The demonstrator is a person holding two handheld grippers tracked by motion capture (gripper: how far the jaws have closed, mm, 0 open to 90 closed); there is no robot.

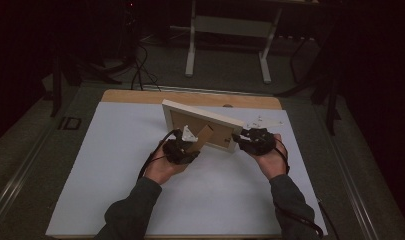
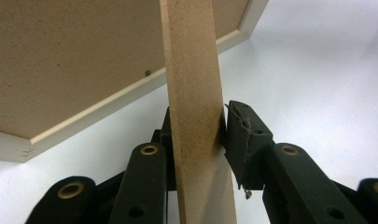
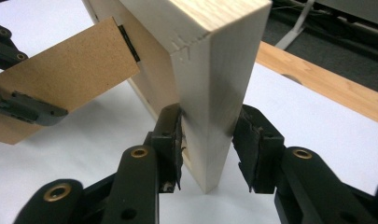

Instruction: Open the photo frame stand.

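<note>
A pale wooden picture frame (image 1: 202,114) stands tilted on the white sheet (image 1: 115,165), its brown backing board (image 2: 74,56) turned towards me. Its brown fibreboard stand leg (image 1: 205,135) is swung out from the back. My left gripper (image 1: 190,145) is shut on that leg (image 2: 196,93), one pad on each face (image 2: 199,135). My right gripper (image 1: 238,138) is shut on the frame's lower right corner (image 3: 214,93), jaws on either side of the thick moulding (image 3: 207,140). The right gripper view also shows the leg (image 3: 60,70) with the left gripper (image 3: 28,109) on it.
A small white scrap (image 1: 189,132) hangs on the frame's back. Small white bits (image 1: 260,121) lie behind the right gripper. A bare wooden strip (image 1: 190,97) of the table runs along the far edge. White desk legs (image 1: 191,45) and cables (image 1: 140,70) stand on the floor beyond.
</note>
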